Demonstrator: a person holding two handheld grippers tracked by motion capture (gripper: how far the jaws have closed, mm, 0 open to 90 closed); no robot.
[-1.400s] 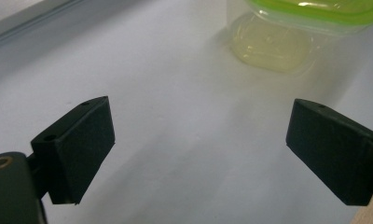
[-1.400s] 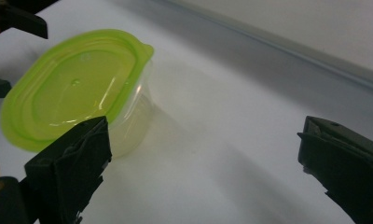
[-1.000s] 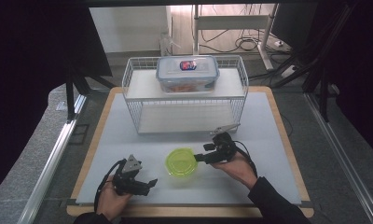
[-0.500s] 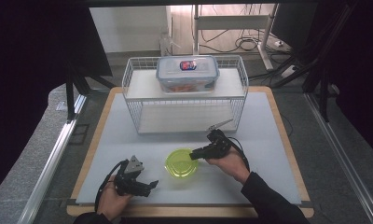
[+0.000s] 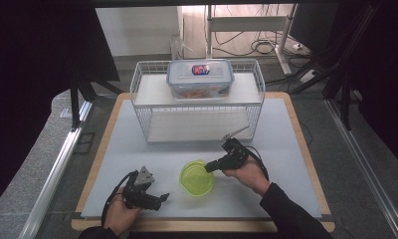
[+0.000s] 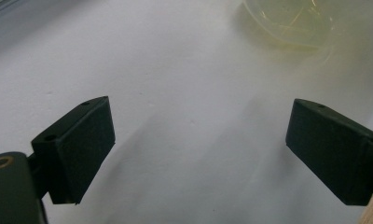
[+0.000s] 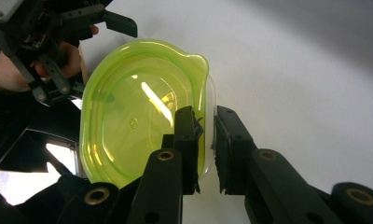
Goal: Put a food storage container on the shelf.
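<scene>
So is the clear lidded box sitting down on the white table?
No, the lidded box rests on top of the white wire rack, above the table.

A lab-like recording bay: black curtains at 9 and 3 o'clock, cables trailing over the floor at 12, and a wood-edged white table bearing a white wire rack.

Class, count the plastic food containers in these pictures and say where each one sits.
2. A clear lidded container sits on the wire rack's top shelf. A green container sits on the white mat, its rim between the right gripper's jaws. None seems hidden.
</scene>
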